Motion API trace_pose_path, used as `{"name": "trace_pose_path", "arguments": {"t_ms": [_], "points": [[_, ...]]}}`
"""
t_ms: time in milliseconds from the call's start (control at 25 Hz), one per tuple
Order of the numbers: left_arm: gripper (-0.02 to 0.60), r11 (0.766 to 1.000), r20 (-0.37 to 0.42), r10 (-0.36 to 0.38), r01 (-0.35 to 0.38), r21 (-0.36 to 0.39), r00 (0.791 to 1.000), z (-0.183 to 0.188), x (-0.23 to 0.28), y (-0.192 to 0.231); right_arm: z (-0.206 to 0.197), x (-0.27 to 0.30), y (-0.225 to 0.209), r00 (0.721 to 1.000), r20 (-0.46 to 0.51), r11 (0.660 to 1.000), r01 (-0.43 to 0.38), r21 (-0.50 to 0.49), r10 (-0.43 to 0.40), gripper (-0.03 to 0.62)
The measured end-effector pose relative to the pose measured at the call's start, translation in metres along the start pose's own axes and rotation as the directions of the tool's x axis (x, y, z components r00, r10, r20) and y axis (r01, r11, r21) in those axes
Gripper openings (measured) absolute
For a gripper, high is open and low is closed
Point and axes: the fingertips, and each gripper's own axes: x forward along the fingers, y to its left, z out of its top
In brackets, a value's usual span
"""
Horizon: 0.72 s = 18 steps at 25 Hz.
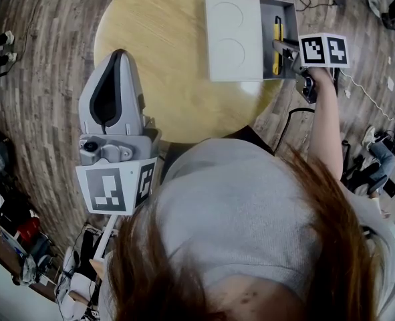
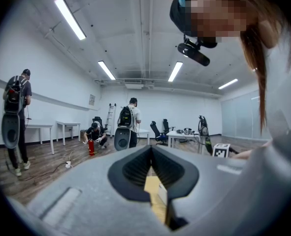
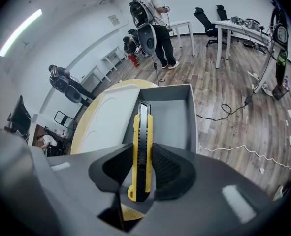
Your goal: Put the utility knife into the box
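Knife held over the open box, left gripper idle

The right forearm (image 1: 327,126) reaches out to the far right of the body. The right hand (image 1: 311,85) grips the handle just behind a marker cube (image 1: 324,49) that bears black-and-white square patterns. The right gripper (image 1: 282,45) points left across the box (image 1: 292,19), its jaws clamped on the yellow knife (image 1: 276,42). The knife hangs over the open right part of the box, beside the white lid (image 1: 232,35) that covers the left part; I cannot tell whether it touches the bottom. In the right gripper view the knife (image 3: 141,146) stands upright between the pads, its far end over the box floor. The left gripper (image 1: 117,53) is held close to the body at the near left edge of the table (image 1: 157,59), aimed far, jaws together with nothing between them.
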Motion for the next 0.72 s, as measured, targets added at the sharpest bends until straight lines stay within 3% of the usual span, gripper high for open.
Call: {"name": "trace_pose_path", "arguments": {"t_ms": [720], "points": [[-0.006, 0.999, -0.023, 0.035, -0.035, -0.001, 0.999, -0.008, 0.0, -0.001, -0.007, 0.025, -0.015, 0.996, -0.078, 0.999, 0.034, 0.004, -0.033, 0.121]]}}
